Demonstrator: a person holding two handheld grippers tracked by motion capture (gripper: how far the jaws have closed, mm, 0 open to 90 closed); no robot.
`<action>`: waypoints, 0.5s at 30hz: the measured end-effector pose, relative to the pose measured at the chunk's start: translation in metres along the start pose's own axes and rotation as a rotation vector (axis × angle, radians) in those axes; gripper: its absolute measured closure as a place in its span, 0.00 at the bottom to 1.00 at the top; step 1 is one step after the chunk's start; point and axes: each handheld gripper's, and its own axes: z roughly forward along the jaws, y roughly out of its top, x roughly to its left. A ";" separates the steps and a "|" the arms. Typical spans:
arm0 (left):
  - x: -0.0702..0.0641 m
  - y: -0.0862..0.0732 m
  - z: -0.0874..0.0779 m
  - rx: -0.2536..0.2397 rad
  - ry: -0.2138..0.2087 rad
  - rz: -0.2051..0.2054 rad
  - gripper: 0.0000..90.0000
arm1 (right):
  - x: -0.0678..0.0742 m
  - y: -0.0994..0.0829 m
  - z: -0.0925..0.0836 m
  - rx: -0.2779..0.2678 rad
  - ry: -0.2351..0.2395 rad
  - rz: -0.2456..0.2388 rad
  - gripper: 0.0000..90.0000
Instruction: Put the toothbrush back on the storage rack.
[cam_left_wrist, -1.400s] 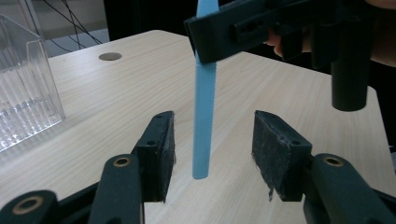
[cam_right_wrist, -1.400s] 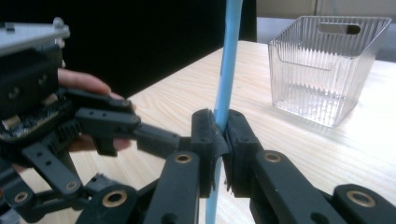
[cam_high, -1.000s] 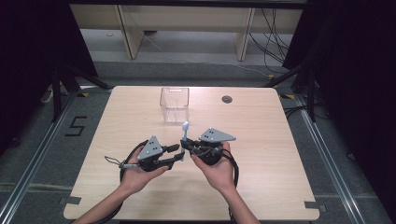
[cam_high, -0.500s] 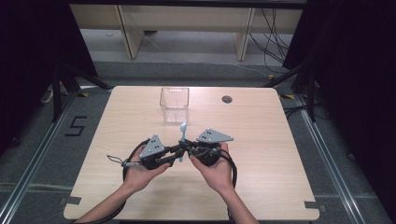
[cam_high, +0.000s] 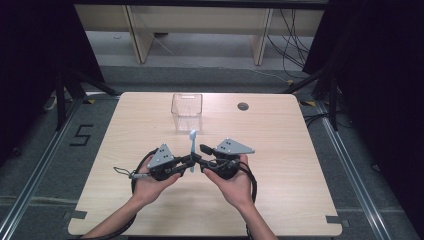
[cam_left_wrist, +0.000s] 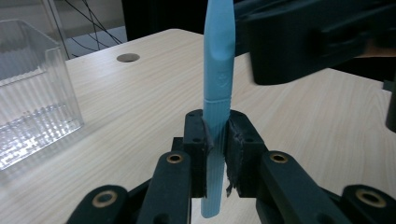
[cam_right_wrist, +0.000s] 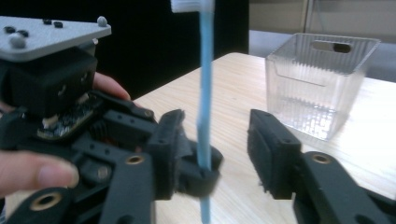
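Toothbrush (cam_left_wrist: 217, 88): blue, upright, above the counter (cam_high: 280, 145) between both hands — a handover.
Left gripper (cam_left_wrist: 215, 140): fingers pinching the ribbed handle, so it stays vertical.
Right gripper (cam_right_wrist: 219, 144): fingers just opened, spread beside the toothbrush, not pressing it.
Clear bin (cam_high: 187, 111): just beyond — likely destination.

Light-blue toothbrush (cam_high: 192, 145), white bristles at top, stands upright above the desk (cam_high: 280, 165), ribbed handle clamped between the left tool's (cam_high: 191, 160) pads, near clear bin (cam_high: 187, 111).
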 end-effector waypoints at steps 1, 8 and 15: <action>0.002 0.000 0.000 -0.009 0.002 -0.005 0.87 | -0.001 -0.001 -0.003 -0.002 -0.006 0.003 0.56; 0.015 0.001 -0.007 -0.037 0.047 -0.014 0.87 | -0.012 -0.012 -0.023 -0.012 -0.060 -0.009 0.50; 0.028 0.005 -0.012 -0.055 0.093 -0.025 0.87 | -0.022 -0.029 -0.042 0.005 -0.124 0.012 0.50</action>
